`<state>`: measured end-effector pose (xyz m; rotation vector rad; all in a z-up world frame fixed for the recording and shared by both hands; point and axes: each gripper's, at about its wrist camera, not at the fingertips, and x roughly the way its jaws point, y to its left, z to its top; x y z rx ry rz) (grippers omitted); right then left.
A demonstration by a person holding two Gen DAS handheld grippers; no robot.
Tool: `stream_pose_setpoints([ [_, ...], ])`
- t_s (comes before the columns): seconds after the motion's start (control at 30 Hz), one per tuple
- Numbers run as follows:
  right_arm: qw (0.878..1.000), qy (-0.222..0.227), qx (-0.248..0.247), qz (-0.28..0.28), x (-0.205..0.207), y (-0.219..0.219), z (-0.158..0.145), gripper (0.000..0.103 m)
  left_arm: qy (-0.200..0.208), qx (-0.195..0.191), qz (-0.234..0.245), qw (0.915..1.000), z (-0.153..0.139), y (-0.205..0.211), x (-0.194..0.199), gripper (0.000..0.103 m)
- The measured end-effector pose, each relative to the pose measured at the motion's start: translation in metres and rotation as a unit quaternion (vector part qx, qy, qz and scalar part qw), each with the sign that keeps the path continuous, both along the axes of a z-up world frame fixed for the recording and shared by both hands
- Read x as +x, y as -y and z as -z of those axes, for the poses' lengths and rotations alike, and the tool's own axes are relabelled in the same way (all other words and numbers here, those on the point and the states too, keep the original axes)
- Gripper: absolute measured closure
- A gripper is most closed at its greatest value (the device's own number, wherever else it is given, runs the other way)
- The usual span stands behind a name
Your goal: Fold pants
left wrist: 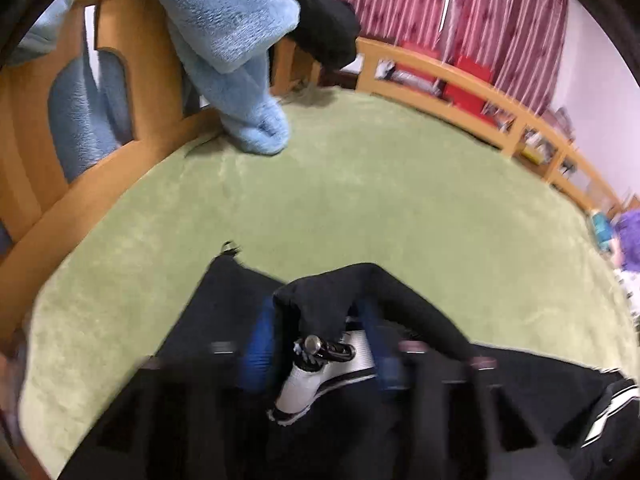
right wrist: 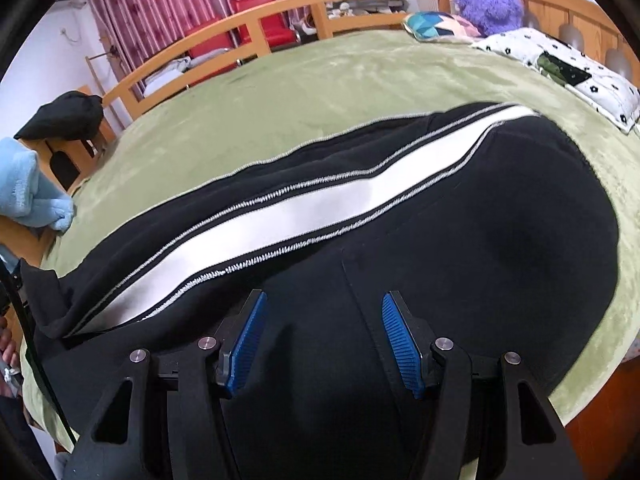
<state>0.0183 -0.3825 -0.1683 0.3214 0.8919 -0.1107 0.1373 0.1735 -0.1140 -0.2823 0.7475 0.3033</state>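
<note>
left gripper (left wrist: 320,344) blurred, black cloth bunched between parted jaws, grip unclear. right gripper (right wrist: 322,344) half open, empty, over pants (right wrist: 440,240) lying across green bed cover (right wrist: 320,80). mid-fold, probably; next calls for pinching near edge.

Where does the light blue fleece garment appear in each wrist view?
Left wrist: light blue fleece garment at top left, draped over the wooden bed frame.
Right wrist: same garment at the far left edge.
Shared landmark: red curtains.
</note>
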Motion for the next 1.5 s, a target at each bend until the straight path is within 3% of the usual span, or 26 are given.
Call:
stream_pose_setpoints([
  [0.17,1.000,0.004,-0.004,-0.008,-0.002,-0.013,-0.004,0.043,0.020,-0.027,0.032,0.9989,-0.008,-0.005,-0.040,0.021],
  [0.33,1.000,0.012,0.000,-0.016,-0.010,-0.029,-0.006,0.043,0.001,-0.030,0.065,0.9974,0.000,-0.001,-0.082,0.020],
  [0.43,1.000,0.008,0.006,-0.019,-0.014,-0.037,-0.002,0.043,-0.018,-0.023,0.074,0.9968,0.019,0.004,-0.097,0.020],
  [0.63,1.000,-0.006,0.003,-0.029,-0.018,-0.050,0.002,0.043,-0.041,0.006,0.057,0.9975,0.048,0.002,-0.085,0.020],
  [0.87,1.000,-0.011,-0.019,-0.012,-0.026,-0.049,-0.001,0.043,-0.028,0.013,0.054,0.9981,0.049,-0.006,-0.058,0.022],
  [0.93,1.000,-0.012,-0.020,-0.005,-0.028,-0.048,0.000,0.043,-0.046,0.002,0.073,0.9963,0.050,-0.005,-0.050,0.051],
  [0.97,1.000,-0.013,-0.020,-0.001,-0.029,-0.049,0.000,0.043,-0.056,-0.011,0.089,0.9944,0.049,-0.005,-0.045,0.080],
  [1.03,1.000,-0.012,-0.020,0.006,-0.032,-0.050,-0.001,0.043,-0.051,-0.018,0.091,0.9944,0.040,-0.008,-0.041,0.094],
  [1.23,0.999,-0.009,-0.040,0.017,-0.046,-0.060,-0.007,0.043,0.020,-0.034,0.093,0.9949,-0.014,-0.024,-0.022,0.094],
  [1.27,0.999,-0.009,-0.043,0.019,-0.048,-0.060,-0.008,0.043,0.021,-0.040,0.092,0.9948,-0.018,-0.026,-0.017,0.093],
  [1.33,0.999,-0.009,-0.048,0.022,-0.051,-0.060,-0.009,0.043,0.015,-0.055,0.090,0.9943,-0.019,-0.031,-0.006,0.081],
  [1.4,0.998,-0.009,-0.052,0.025,-0.056,-0.062,-0.011,0.043,0.009,-0.054,0.081,0.9952,-0.020,-0.032,-0.006,0.041],
  [1.43,0.998,-0.009,-0.051,0.027,-0.058,-0.062,-0.012,0.043,0.017,-0.052,0.080,0.9953,-0.022,-0.032,-0.009,0.034],
  [1.5,0.998,-0.009,-0.049,0.030,-0.061,-0.062,-0.014,0.043,0.038,-0.050,0.088,0.9942,-0.025,-0.031,-0.023,0.030],
])
